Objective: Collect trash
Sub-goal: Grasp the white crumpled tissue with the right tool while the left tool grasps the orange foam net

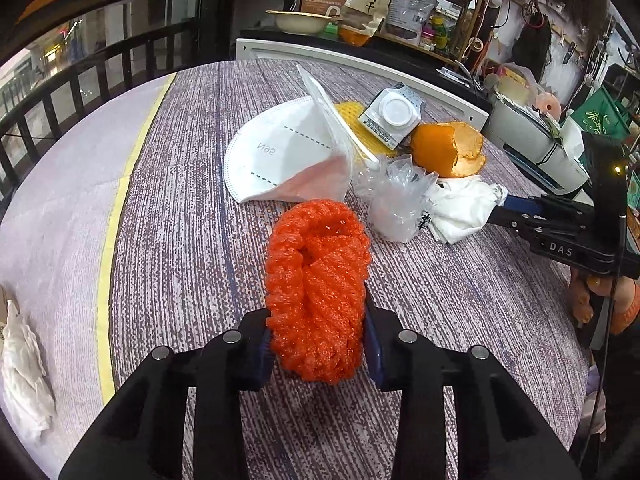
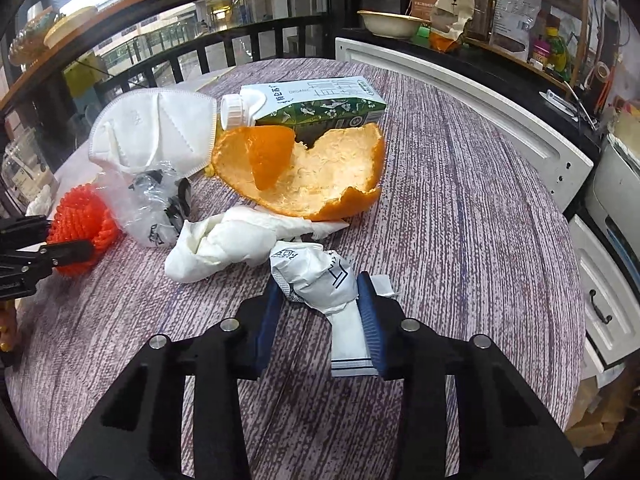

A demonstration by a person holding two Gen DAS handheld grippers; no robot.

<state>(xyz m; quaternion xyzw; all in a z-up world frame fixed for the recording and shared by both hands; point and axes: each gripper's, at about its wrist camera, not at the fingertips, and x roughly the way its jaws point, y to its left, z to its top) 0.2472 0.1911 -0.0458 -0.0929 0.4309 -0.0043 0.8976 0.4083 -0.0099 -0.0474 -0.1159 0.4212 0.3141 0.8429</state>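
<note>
Left tool (image 1: 318, 344): lower centre of its own view, blue pads pressed on both sides of the orange foam net (image 1: 318, 292), which rests on the counter (image 1: 180, 240)
Face mask (image 1: 276, 156): white, above the net, a clear sleeve leaning on it
Plastic bag (image 1: 394, 200): crumpled, right of the mask
Milk carton (image 2: 320, 106): on its side, upper centre of the right view
Orange peel (image 2: 320, 176): just below the carton, touching it
Tissue (image 2: 224, 244): crumpled, below the peel
Right tool (image 2: 318, 300): lower centre, closed partway on the crumpled white wrapper (image 2: 320, 276)
</note>
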